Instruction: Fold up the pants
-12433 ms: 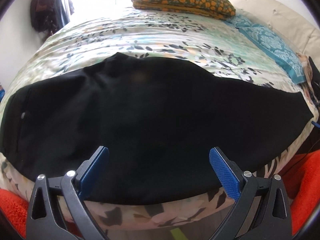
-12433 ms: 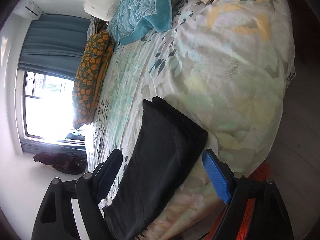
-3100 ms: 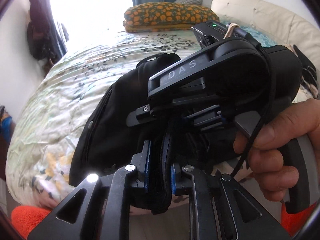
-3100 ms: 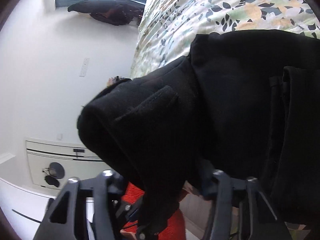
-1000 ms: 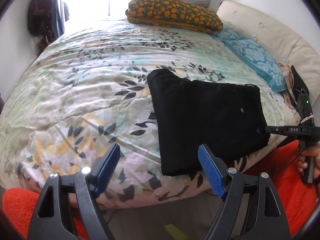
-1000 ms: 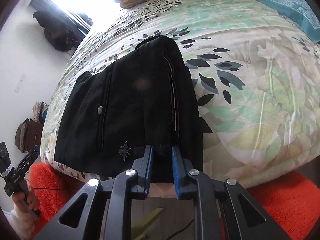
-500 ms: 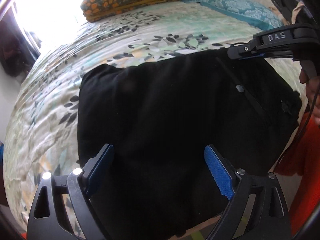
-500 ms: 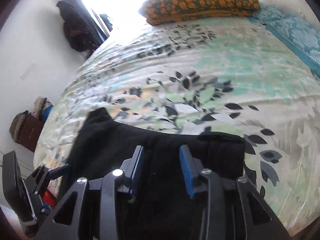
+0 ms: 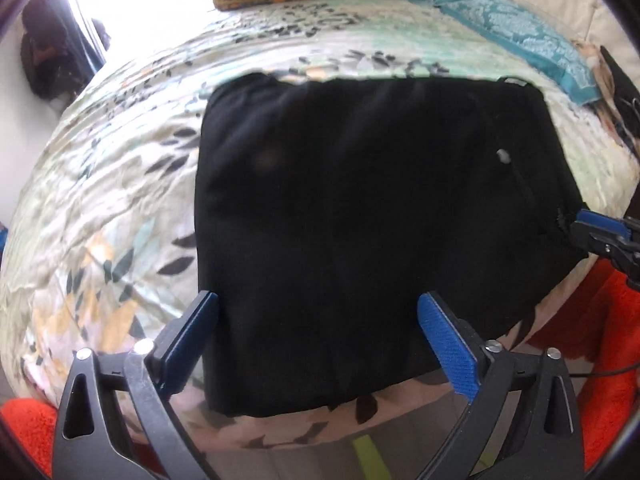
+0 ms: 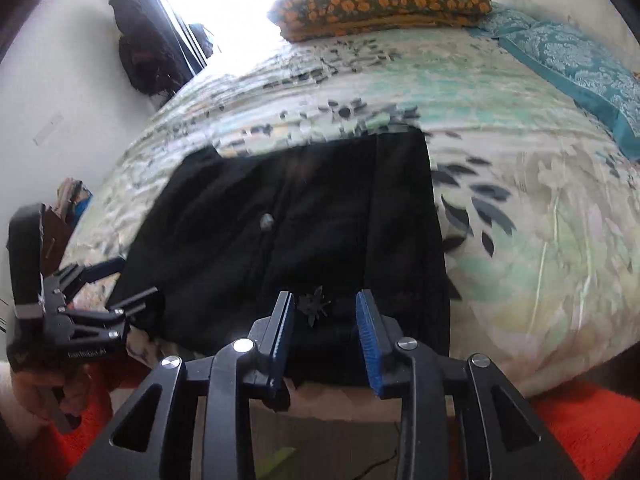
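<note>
1. One pair of black pants (image 9: 360,216) lies folded into a squarish packet near the bed's (image 9: 100,200) front edge, on the leaf-printed cover.
2. Two claws are in play. The left claw (image 9: 316,344) has just been opening and stands spread wide above the packet's near edge, its blue pads clear of the cloth. The right claw (image 10: 325,328) has also just been opening; it is parted a little, with the pants' near edge showing between the pads, which do not press on it.
3. One orange-flowered cushion (image 10: 380,4) and one teal patterned pillow (image 10: 580,64) lie at the far end of the bed.
4. Only the right wrist view shows the person's hand (image 10: 36,392) gripping the left claw's handle, and a small star-shaped mark (image 10: 314,304) on the cloth. Only the left wrist view shows the right claw's tip at the packet's right corner.
5. Both views show a small pale button (image 9: 502,156) on the black cloth, with a seam line running beside it. An orange rug (image 10: 592,432) lies below the bed.
</note>
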`<state>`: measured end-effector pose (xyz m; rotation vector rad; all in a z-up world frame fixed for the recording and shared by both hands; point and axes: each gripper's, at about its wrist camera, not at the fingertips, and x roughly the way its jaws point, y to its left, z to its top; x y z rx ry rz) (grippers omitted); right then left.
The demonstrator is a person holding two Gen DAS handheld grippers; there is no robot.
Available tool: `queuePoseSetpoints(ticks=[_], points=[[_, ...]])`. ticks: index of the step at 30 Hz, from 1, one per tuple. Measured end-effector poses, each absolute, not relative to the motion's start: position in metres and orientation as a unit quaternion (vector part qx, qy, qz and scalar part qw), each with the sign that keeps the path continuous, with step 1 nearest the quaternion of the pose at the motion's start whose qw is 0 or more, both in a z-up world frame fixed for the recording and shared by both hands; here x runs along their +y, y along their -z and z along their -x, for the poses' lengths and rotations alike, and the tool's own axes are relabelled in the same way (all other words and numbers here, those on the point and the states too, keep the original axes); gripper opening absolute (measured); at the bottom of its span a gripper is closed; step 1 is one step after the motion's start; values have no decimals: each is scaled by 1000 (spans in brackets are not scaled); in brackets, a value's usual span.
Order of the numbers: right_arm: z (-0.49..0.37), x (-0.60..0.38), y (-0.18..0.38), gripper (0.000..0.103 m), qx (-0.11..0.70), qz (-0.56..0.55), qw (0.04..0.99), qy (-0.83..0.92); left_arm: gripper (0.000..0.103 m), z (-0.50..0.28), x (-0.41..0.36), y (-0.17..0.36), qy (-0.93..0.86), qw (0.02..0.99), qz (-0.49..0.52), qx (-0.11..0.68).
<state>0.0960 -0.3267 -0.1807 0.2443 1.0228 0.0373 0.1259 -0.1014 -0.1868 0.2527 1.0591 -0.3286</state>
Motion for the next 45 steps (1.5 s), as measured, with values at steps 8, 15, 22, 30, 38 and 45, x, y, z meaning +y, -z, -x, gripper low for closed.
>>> queuePoseSetpoints(ticks=[8,15,22,30,38,45], points=[[-88,-324,187,33,489,-96,867,-5,103,-131,-98,186,154,842,-91,509],[-88,-320,187,33,488,-82,869,5,103,-128,-92,186,155,841,-90,510],[-89,-315,187,33,487,-71,870,9,103,-127,-88,187,162,842,-90,507],[-86,-313,186,40,485,-67,872,5,102,-122,-58,180,188,827,-44,528],[-80,-300,179,52,480,-29,877,8,101,-113,-45,152,187,842,-29,505],[-76,-295,160,66,427,-3,904,23,101,-112,-75,161,194,841,-83,498]])
